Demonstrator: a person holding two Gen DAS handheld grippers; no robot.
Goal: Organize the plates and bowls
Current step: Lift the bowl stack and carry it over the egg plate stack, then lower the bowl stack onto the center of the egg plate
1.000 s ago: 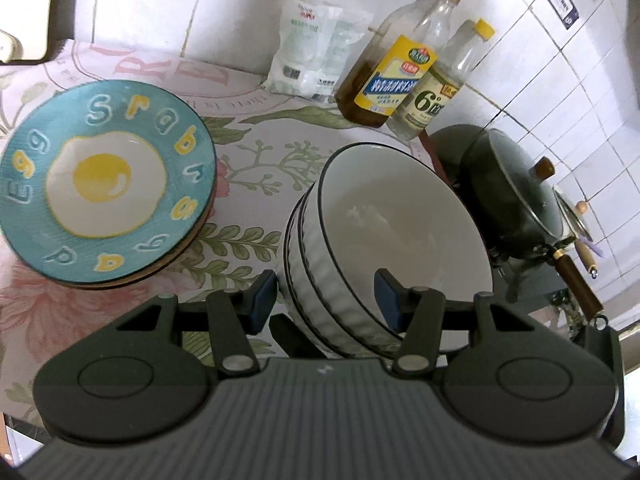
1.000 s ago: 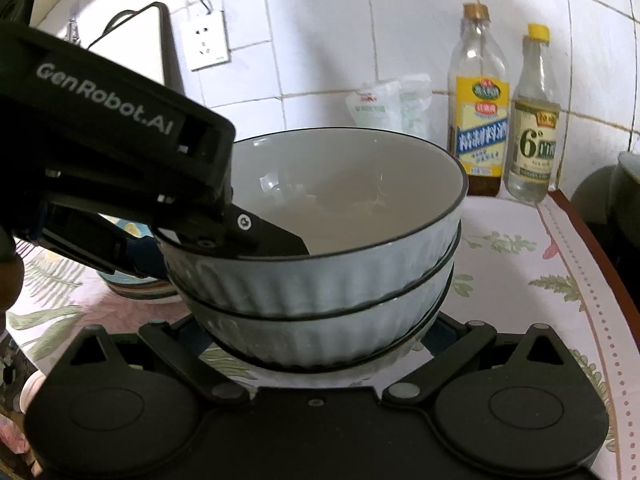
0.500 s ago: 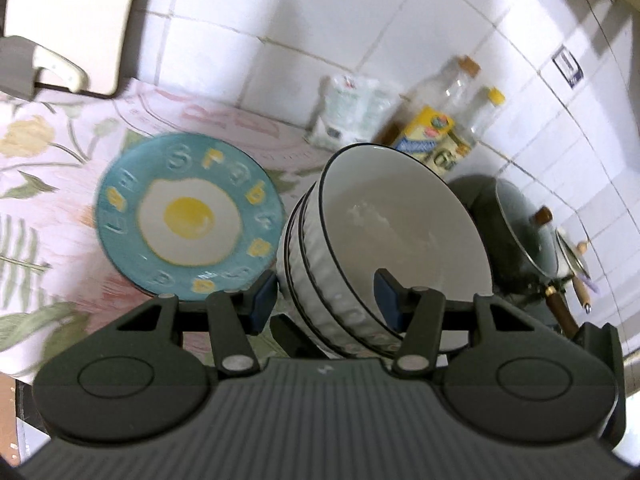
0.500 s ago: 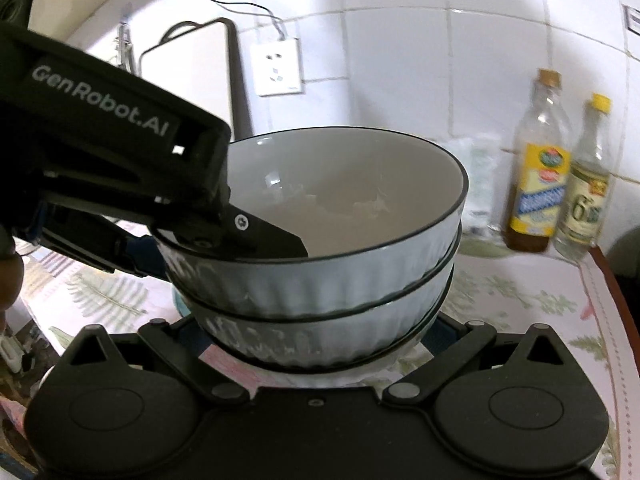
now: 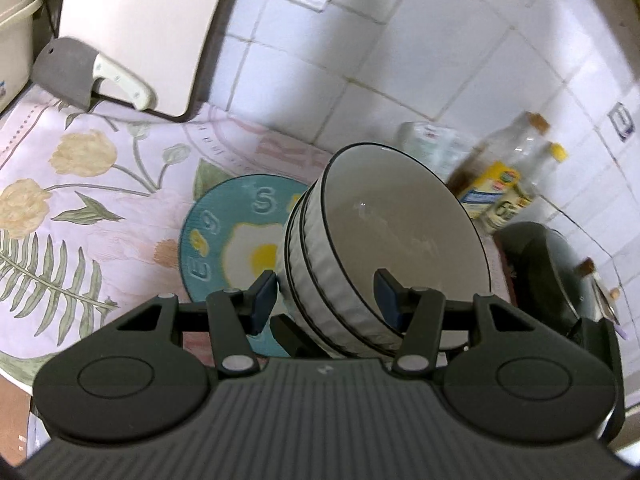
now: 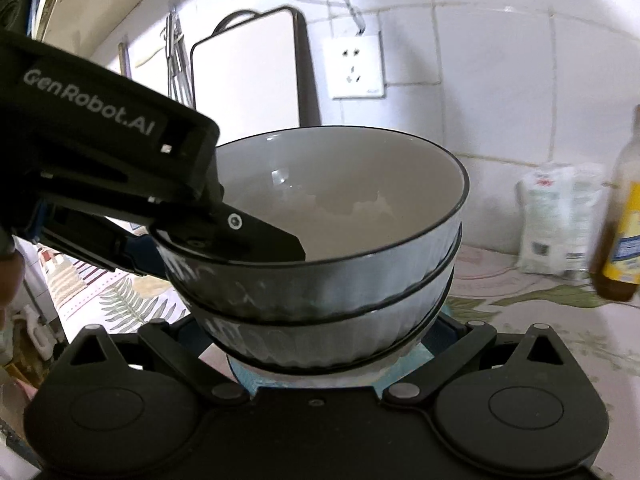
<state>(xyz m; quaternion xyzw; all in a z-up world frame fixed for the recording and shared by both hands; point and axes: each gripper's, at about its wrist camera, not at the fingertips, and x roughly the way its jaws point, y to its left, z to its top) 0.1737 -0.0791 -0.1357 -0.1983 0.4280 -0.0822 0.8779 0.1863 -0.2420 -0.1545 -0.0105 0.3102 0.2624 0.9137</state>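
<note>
A stack of white ribbed bowls point(image 5: 384, 240) with dark rims hangs in the air, held by both grippers. My left gripper point(image 5: 325, 296) is shut on the stack's near wall, one blue pad inside the top bowl and one outside. In the right wrist view the same stack point(image 6: 340, 280) fills the middle. My right gripper point(image 6: 320, 344) clasps its lower part from both sides, with the fingertips hidden behind the bowls. The left gripper point(image 6: 192, 248) reaches in over the rim. A teal fried-egg plate point(image 5: 224, 240) lies on the flowered cloth point(image 5: 80, 216), partly under the stack.
A white cutting board point(image 5: 140, 32) leans on the tiled wall with a cleaver point(image 5: 68, 72) in front of it. Oil and vinegar bottles point(image 5: 496, 184) and a white bag point(image 5: 432, 144) stand at the back right. A dark lidded pot point(image 5: 552, 264) sits at the far right.
Both grippers have carried the bowl stack leftward and a little up, from beside the egg plate to over its right part. The bottles have slid toward the right edge. The grips are unchanged.
</note>
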